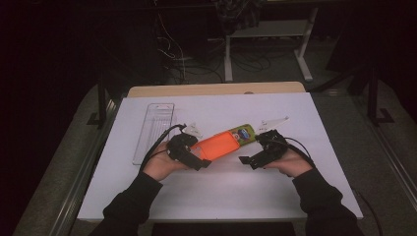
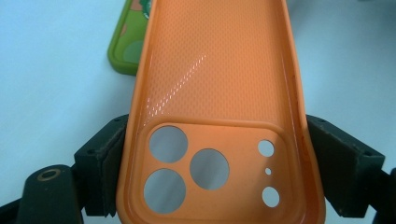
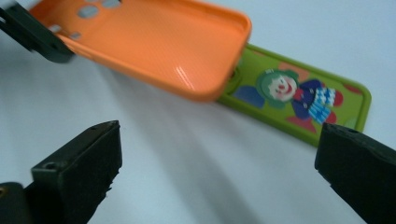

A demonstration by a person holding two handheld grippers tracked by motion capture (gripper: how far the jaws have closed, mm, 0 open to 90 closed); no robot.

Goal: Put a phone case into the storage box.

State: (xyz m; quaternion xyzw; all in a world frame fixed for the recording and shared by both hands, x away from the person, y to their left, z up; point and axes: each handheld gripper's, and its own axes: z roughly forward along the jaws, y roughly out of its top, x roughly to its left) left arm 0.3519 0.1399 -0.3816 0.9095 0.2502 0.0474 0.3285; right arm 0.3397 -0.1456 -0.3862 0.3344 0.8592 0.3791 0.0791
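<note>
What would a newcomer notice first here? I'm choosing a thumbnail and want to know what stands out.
The bright orange phone case at the middle of the white table grabs the eye, pinched at its camera-hole end by the left gripper. Its far end overlaps a green case with a clown picture that lies on the table. The right gripper hangs open beside them, holding nothing.

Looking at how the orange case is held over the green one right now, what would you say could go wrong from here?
1. The left gripper pinches the orange case by its soft side walls at the camera-hole end only; it may flex and slip out.
2. Its far end overlaps the green clown case lying on the table, so moving it could drag that case.
3. The right gripper is open, steadying nothing.
</note>
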